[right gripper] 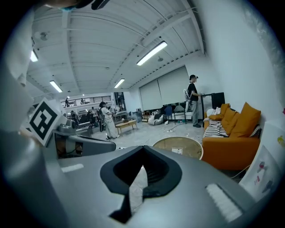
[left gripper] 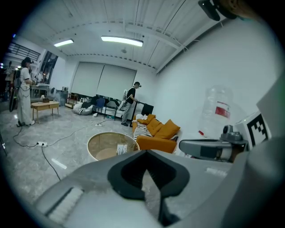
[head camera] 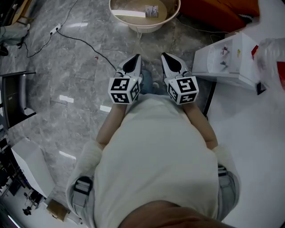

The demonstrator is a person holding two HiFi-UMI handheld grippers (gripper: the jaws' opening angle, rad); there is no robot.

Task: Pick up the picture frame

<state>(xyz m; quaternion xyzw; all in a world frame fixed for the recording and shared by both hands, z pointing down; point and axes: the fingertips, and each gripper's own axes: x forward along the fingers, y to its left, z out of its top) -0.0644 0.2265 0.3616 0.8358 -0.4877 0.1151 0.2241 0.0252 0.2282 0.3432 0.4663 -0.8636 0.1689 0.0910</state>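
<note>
A small upright item, most likely the picture frame [head camera: 151, 11], stands towards the far side of a round table [head camera: 133, 24] with a pale rim. It is well apart from the person, who holds both tools close to the chest. The left hand-held gripper [head camera: 135, 61] and the right hand-held gripper [head camera: 170, 61] sit side by side above the grey stone floor [head camera: 67, 67], each with its jaws clenched together and nothing between them. An orange sofa [head camera: 218, 13] lies beside the table. The reach looks not yet begun. To do it well, the person should step up to the table, part one gripper's jaws before arrival, meet the frame's edge squarely and close on its border so that it does not tip
</note>
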